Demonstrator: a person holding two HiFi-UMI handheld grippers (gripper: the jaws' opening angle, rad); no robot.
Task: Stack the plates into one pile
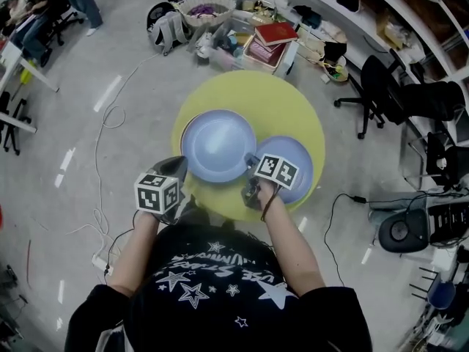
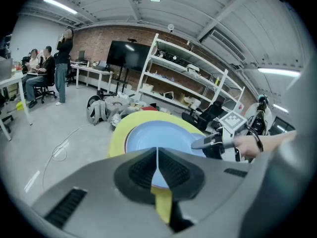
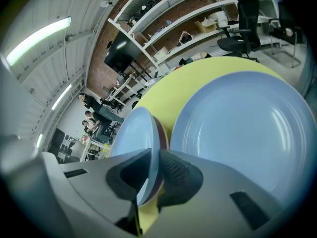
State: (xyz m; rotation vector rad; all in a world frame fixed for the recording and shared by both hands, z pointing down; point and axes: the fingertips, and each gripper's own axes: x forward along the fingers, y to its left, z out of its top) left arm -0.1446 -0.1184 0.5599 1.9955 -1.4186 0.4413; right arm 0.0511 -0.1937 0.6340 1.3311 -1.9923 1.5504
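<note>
Two blue plates lie on a round yellow table. The larger plate sits at the table's middle, and its right rim overlaps the smaller plate. My right gripper is shut on the larger plate's right rim. In the right gripper view this plate runs edge-on between the pads and shows a red-brown underside, with the smaller plate beside it. My left gripper is at the larger plate's near-left rim. Its pads meet with nothing seen gripped, and the plate lies just beyond them.
Beyond the table stand boxes with red books, a basket and a backpack. A black office chair is at the right. Cables trail across the floor at the left. People sit at desks far off.
</note>
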